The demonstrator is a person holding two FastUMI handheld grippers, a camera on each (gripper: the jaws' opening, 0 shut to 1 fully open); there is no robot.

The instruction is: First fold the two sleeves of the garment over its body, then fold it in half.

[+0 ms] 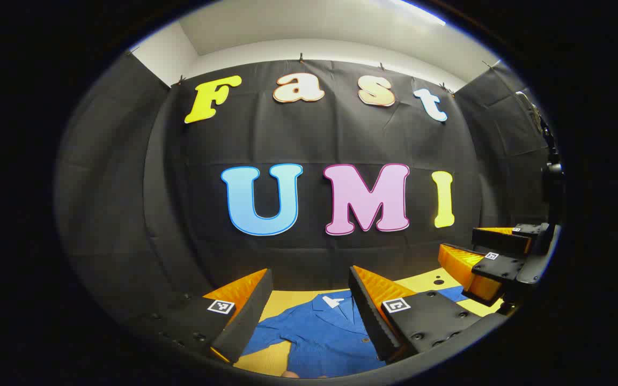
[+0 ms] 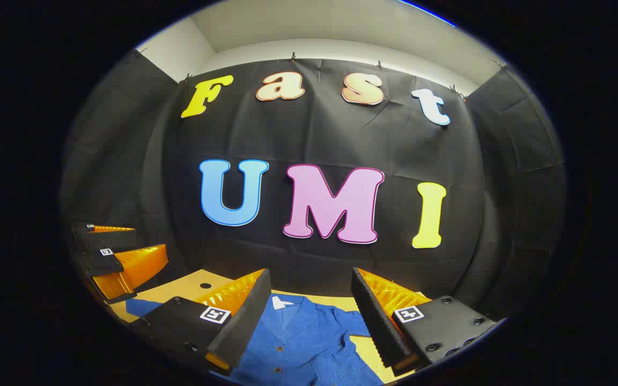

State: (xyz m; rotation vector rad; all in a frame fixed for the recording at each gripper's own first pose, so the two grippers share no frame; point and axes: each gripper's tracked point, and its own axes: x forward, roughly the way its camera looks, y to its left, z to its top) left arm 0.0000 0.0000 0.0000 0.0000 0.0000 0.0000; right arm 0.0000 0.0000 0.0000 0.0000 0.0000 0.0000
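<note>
The left gripper [image 1: 309, 279] is held above the table [image 1: 277, 303] with its jaws spread wide and nothing between them. The right gripper [image 2: 309, 279] is likewise spread, grasping nothing. Each appears in the other's view at the edge: the right gripper to the right in the left gripper view, the left gripper [image 2: 121, 252] to the left in the right gripper view.

The shirt [image 1: 319, 332], blue with buttons, lies flat on the yellow table below both grippers, collar [image 2: 287, 308] toward the booth wall. A white label [image 2: 281, 303] sits inside the collar. One sleeve [image 2: 140, 306] extends left on the table.
</note>
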